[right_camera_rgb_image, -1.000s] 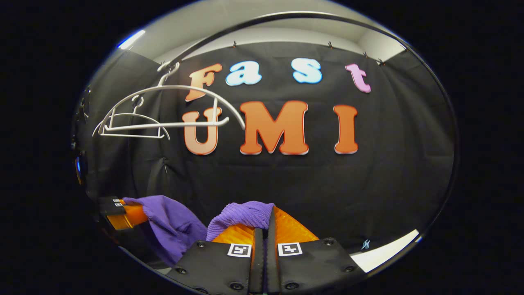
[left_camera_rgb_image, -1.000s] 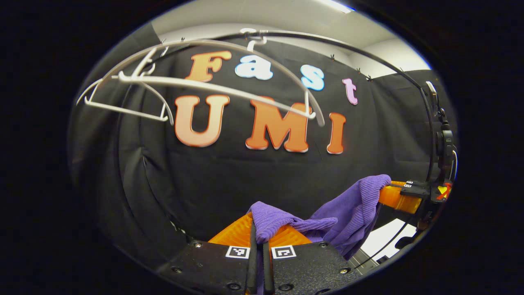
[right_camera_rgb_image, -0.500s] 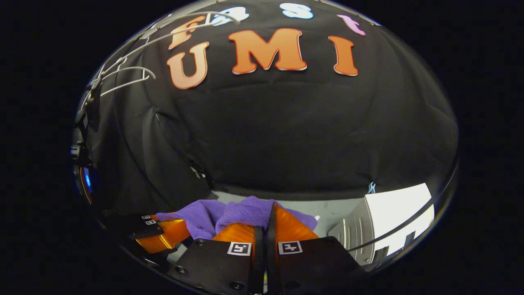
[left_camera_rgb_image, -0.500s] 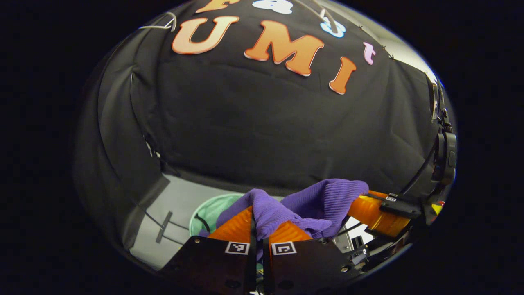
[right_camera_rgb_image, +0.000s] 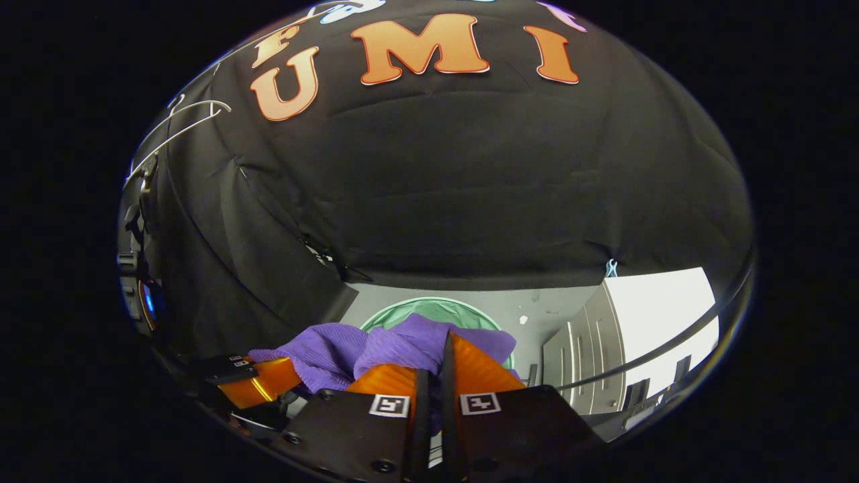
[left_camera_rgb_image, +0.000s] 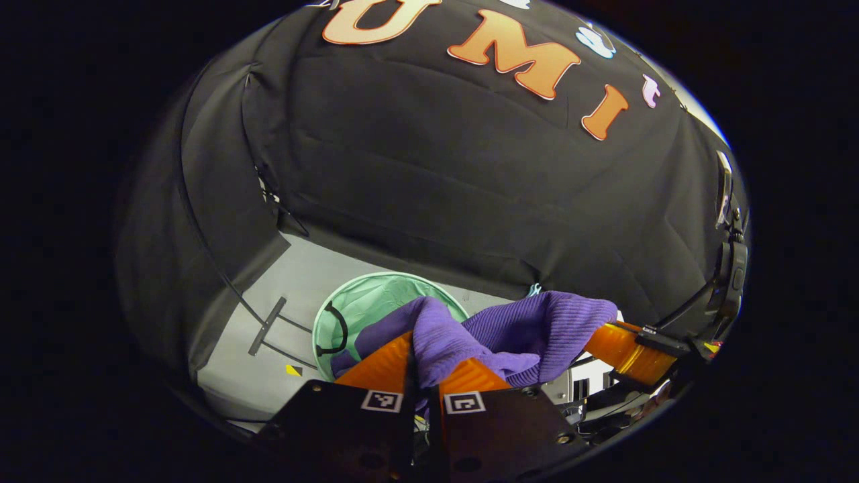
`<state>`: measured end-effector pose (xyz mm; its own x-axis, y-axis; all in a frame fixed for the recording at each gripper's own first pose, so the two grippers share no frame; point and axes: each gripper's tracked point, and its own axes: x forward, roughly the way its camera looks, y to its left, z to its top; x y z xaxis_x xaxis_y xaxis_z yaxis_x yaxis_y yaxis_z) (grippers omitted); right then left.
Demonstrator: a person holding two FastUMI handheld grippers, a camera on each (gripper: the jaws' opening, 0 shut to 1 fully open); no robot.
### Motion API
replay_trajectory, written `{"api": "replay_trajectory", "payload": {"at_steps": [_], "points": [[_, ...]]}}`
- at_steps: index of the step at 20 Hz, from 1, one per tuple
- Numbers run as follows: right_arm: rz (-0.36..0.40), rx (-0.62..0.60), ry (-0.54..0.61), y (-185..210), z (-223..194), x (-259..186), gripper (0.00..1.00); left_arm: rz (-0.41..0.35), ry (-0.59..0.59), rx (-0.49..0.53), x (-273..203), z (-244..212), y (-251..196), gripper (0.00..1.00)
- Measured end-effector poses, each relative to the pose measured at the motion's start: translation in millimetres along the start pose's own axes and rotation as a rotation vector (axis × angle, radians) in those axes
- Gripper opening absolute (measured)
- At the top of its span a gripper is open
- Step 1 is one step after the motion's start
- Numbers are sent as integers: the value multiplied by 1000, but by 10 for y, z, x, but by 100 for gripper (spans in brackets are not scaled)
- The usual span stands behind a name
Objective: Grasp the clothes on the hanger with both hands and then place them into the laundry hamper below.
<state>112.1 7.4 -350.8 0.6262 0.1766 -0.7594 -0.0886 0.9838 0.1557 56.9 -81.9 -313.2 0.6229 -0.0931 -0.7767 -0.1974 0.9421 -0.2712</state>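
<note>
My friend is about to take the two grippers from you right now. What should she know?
Left gripper: shut on the purple garment.
Right gripper: shut on the same garment, at another spot.
The garment is off the white hanger, which hangs bare up on the left in the right gripper view.
The green laundry hamper stands open on the floor below, with the cloth held above it.
Left to do: lower the garment into the hamper and open both grippers.
</note>
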Motion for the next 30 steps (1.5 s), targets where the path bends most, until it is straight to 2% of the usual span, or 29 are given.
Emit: {"api": "replay_trajectory", "payload": {"at_steps": [1,2,5,6,17,20,23,26,28,30], "points": [[0,2,13,-1,-29,19,20,24,2,2,23,-30,68,28],[2,4,27,1,-62,18,36,32,3,-8,-2,-35,94,46],[-6,2,51,1,-121,47,78,52,6,-53,-84,-9,48,100],[-6,3,37,8,-75,48,92,57,8,-61,-100,-15,62,100],[-11,-35,-3,139,6,-92,94,29,-38,-20,-69,85,76,98],[-26,-44,-89,176,229,-247,93,-3,-101,3,-149,282,12,97],[-39,-95,-159,285,353,-510,93,-39,-163,28,-444,596,-86,97],[-33,-107,-273,500,562,-825,93,-63,-295,63,-769,1000,-90,98],[-54,-116,-346,554,725,-1045,93,-64,-405,110,-1037,1254,-22,97],[-86,-131,-409,616,895,-1261,93,-86,-457,152,-1254,1430,-14,96]]}}
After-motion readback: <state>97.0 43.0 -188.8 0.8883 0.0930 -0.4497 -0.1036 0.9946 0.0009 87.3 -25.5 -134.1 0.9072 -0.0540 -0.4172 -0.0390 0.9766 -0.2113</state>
